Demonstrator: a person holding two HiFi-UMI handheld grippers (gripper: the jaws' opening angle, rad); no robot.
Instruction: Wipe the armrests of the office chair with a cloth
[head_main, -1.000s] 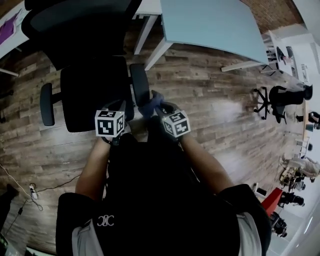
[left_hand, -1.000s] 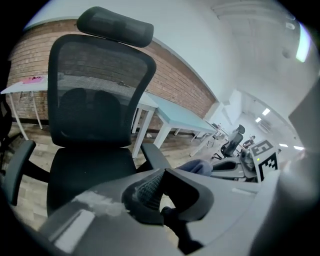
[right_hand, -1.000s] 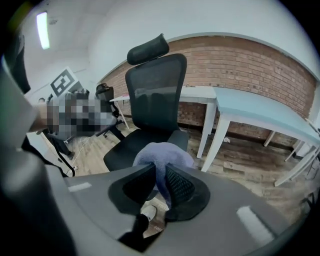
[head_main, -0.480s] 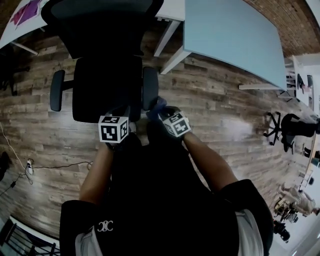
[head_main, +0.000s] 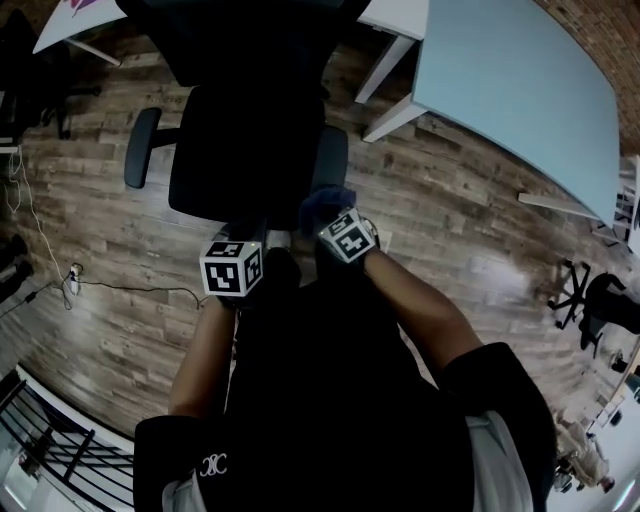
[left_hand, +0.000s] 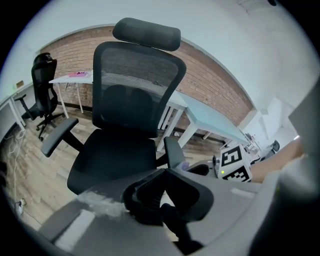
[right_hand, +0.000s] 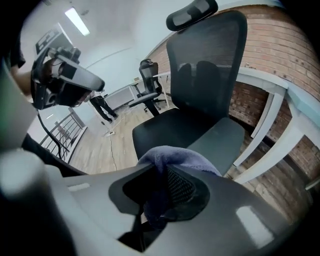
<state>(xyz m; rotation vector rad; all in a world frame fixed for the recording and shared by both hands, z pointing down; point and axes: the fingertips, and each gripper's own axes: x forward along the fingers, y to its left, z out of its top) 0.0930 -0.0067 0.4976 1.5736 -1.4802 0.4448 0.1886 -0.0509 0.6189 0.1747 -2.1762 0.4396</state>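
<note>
The black office chair (head_main: 250, 150) stands in front of me, its left armrest (head_main: 142, 148) and right armrest (head_main: 330, 160) both showing in the head view. My right gripper (head_main: 322, 215) is shut on a blue cloth (head_main: 325, 203), which hangs at the front end of the right armrest. In the right gripper view the cloth (right_hand: 175, 159) bulges out between the jaws, with that armrest (right_hand: 217, 137) just beyond it. My left gripper (head_main: 255, 232) hovers by the seat's front edge, jaws together and holding nothing. The left gripper view shows the whole chair (left_hand: 125, 150).
A pale blue desk (head_main: 520, 90) with white legs stands to the right of the chair, close to the right armrest. Wood flooring (head_main: 110, 300) lies all around. A cable (head_main: 120, 290) runs along the floor at left, and a black railing (head_main: 50, 440) stands at bottom left.
The head view has swung, so the chair now sits further right and lower in frame. Both grippers stay together at the chair's front, the cloth still by the right armrest's front end.
</note>
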